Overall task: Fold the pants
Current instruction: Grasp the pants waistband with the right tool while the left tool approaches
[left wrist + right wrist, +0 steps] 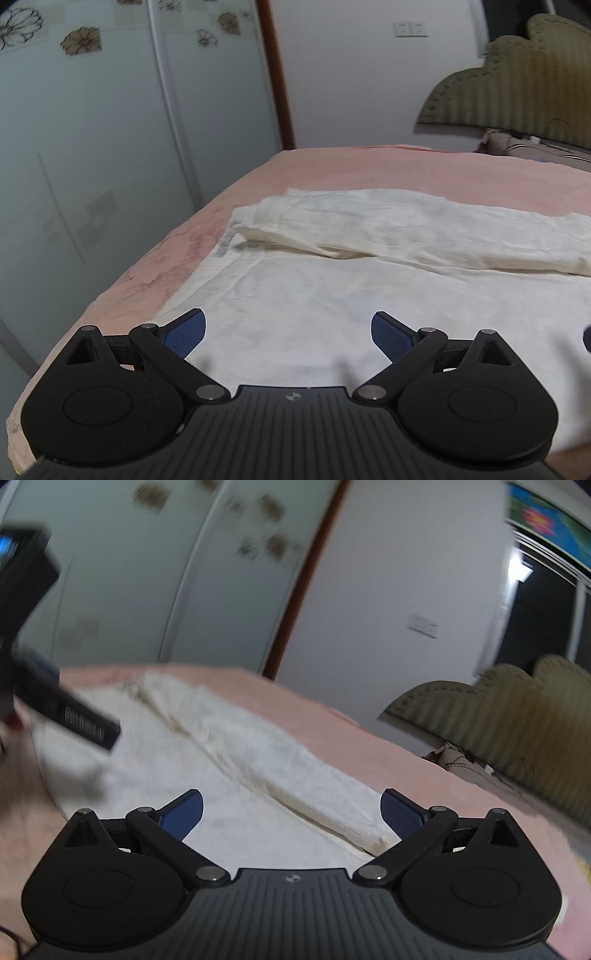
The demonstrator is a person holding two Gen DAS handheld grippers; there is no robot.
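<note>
Cream-white pants [369,258] lie flat on a pink bed, one leg folded over as a long ridge across the far side. My left gripper [288,332] is open and empty, just above the near part of the cloth. In the right wrist view the pants [229,746] stretch away to the far left with a folded ridge down the middle. My right gripper [291,814] is open and empty above the cloth's near end. The left gripper's body [62,705] shows blurred at the left edge of that view.
The pink bedsheet [424,170] covers the bed; its left edge [122,280] drops off toward frosted wardrobe doors [92,147]. An olive padded headboard [517,85] and a pillow [517,146] lie at the far right. A dark window [543,616] is beyond.
</note>
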